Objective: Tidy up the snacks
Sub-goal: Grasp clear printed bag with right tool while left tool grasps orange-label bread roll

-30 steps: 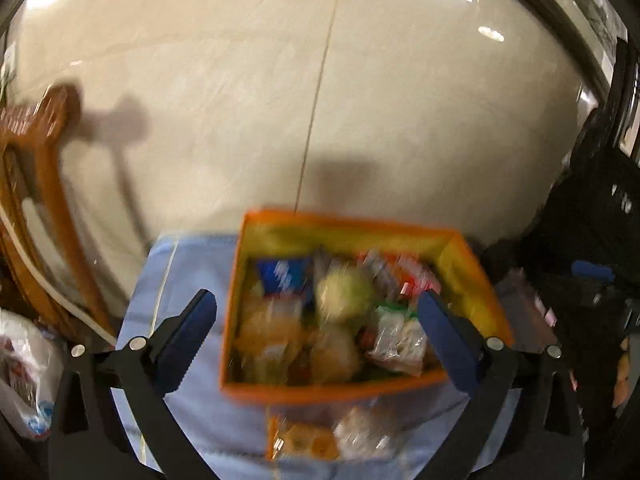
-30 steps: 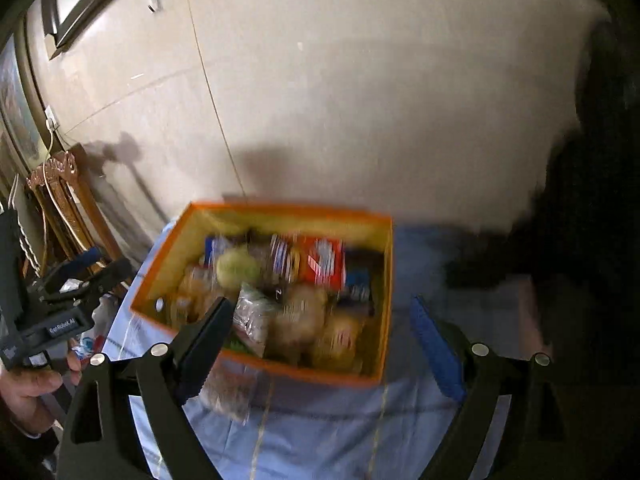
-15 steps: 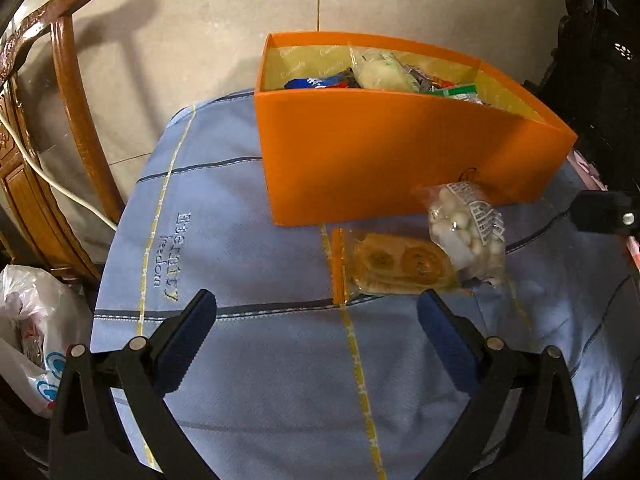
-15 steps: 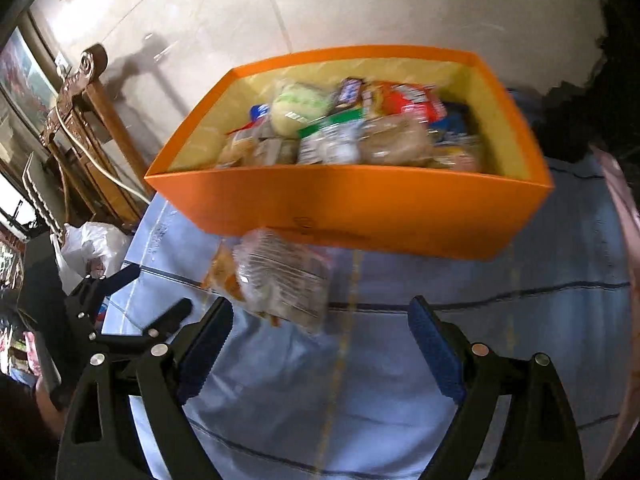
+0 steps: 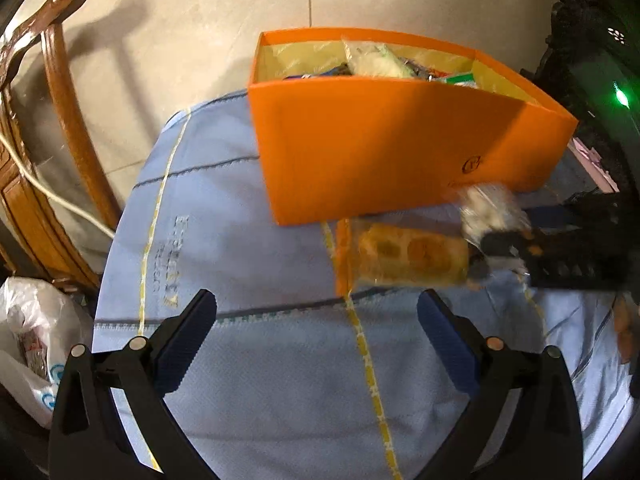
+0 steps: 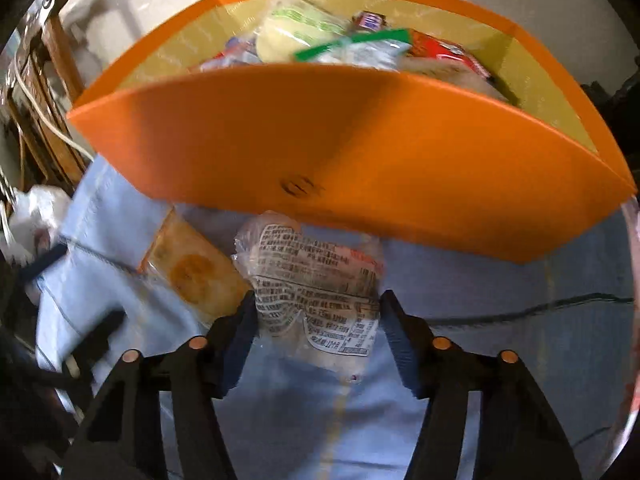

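Both grippers have dropped toward the blue tablecloth [image 5: 248,240] since a second ago, when they looked down into the orange box [image 5: 384,148]. Left wrist view: the left gripper [image 5: 316,332] hangs released over bare cloth; a cookie packet [image 5: 404,256] lies before the box, and the right gripper and clear bag [image 5: 488,208] beside it are blurred. Right wrist view: the right gripper [image 6: 316,328] is closing around the clear snack bag [image 6: 316,280], which now sits between its jaws; firm contact is hard to make out. Snacks inside the box are partly hidden.
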`<state>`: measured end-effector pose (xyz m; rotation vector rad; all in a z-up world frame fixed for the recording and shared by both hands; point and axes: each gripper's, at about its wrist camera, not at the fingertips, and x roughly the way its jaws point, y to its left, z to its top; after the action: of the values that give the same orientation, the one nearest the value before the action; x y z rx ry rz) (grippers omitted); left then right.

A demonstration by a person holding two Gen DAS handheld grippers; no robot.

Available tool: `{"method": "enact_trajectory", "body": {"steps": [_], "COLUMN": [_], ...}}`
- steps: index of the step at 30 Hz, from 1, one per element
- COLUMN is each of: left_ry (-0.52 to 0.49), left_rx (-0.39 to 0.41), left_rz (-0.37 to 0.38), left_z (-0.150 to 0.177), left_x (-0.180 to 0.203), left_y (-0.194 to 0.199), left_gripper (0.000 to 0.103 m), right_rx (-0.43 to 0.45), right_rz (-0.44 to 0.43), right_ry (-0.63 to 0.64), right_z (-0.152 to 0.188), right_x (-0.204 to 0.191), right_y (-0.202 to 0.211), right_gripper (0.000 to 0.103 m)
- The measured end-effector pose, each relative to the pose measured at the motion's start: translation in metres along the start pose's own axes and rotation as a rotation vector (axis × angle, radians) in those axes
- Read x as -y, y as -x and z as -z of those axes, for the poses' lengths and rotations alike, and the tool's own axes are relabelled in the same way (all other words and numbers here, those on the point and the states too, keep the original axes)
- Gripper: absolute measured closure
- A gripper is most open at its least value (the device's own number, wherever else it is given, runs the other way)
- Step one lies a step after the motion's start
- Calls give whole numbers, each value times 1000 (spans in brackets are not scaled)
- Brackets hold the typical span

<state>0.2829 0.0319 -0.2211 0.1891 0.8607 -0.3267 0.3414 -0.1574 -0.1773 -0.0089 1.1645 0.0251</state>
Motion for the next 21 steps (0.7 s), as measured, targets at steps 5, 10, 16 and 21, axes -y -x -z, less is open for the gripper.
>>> {"method": "enact_trajectory", "body": {"steps": [5,10,16,21], "left_ry": [-36,-120,-165,-102], "left_rx": [34,38,-17,-53], "left_rz": [31,50,11,21], "left_z": [-15,-26,-26,-18], "left_x": [21,56,68,58], "left_y": [-7,-24,-51,-65], "left_gripper": [5,4,4,4], "right_rx": [-17,-14,3,-1], "right_rz": [33,25,12,11], "right_ry": [28,-4,-6,14], "right_z": [18,25,30,29], "right_x": [28,50,52,44], "right_y": [11,17,20,12], "right_gripper": [42,33,31,30]}}
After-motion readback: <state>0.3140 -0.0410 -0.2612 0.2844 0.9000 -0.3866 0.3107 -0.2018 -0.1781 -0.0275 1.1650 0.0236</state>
